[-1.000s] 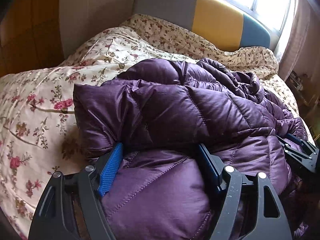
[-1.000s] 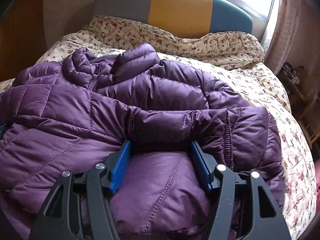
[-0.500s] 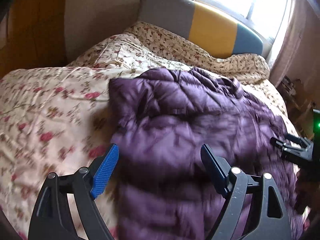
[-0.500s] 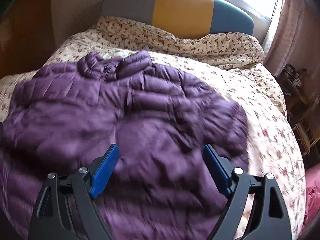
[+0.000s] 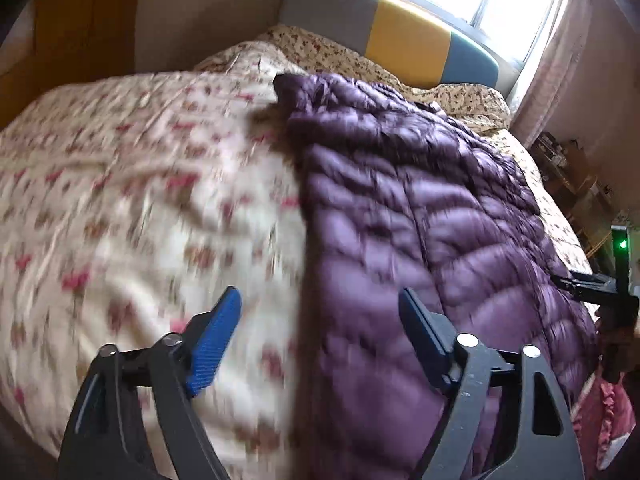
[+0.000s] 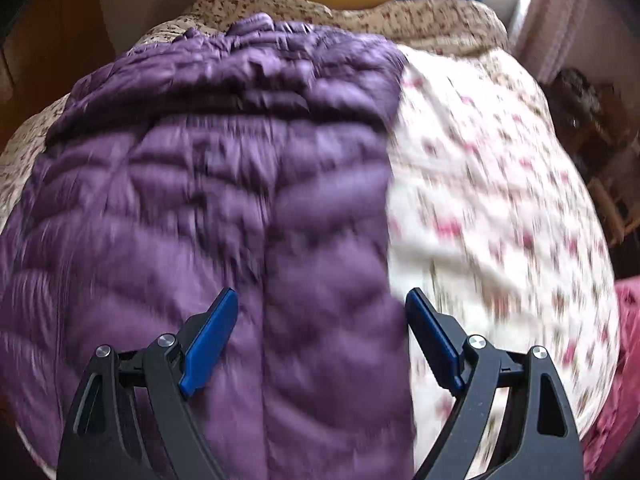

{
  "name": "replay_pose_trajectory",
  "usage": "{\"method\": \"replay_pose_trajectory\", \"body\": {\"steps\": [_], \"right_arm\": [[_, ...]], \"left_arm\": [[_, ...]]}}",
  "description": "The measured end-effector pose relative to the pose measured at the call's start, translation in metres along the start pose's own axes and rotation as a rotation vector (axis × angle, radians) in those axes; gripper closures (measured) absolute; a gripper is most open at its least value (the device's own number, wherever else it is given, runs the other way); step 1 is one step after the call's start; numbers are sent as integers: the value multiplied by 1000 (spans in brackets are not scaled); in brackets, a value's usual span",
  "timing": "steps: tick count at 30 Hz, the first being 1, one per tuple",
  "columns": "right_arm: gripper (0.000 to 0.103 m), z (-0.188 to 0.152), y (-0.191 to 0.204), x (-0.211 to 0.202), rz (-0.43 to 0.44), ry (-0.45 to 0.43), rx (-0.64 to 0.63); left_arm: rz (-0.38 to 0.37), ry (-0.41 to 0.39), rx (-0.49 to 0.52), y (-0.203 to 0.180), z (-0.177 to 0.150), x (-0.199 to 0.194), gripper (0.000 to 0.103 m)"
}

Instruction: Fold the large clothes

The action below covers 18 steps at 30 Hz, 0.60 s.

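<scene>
No readable labels. Purple jacket (image 6: 208,184) flat on floral bed (image 5: 132,184). Left tool (image 5: 320,312) jaws just narrowed, spread, empty. Right tool (image 6: 322,312) wide, empty above jacket.

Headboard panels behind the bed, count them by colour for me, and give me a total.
Grey padded headboard panel: 1
Yellow padded headboard panel: 1
Blue padded headboard panel: 1
Total: 3
</scene>
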State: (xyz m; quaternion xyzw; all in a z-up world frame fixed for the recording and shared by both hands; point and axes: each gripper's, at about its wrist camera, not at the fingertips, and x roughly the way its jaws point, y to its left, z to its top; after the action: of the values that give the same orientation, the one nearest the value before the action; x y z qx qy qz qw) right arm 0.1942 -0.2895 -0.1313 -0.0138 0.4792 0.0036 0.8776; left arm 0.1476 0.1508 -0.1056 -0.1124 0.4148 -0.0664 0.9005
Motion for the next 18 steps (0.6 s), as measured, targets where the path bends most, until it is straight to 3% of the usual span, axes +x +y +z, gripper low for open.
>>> {"method": "replay_pose_trajectory", "body": {"steps": [5, 8, 11, 13, 15, 18], "right_arm": [[20, -36, -6, -20, 60, 17, 23], [30, -54, -2, -28, 101, 27, 16], [51, -64, 4, -36, 149, 33, -1], [79, -65, 9, -40, 166, 31, -28], [90, -64, 18, -47, 161, 23, -69], [93, -55, 27, -58, 151, -4, -114]], "left_arm": [[-45, 23, -62, 4, -34, -13, 32], [-76, 24, -65, -3, -50, -18, 34], [-119, 30, -82, -9, -63, -22, 53], [-137, 26, -91, -10, -67, -24, 77], [-165, 18, -115, -11, -67, -28, 90], [-178, -13, -85, -17, -58, -40, 96]]}}
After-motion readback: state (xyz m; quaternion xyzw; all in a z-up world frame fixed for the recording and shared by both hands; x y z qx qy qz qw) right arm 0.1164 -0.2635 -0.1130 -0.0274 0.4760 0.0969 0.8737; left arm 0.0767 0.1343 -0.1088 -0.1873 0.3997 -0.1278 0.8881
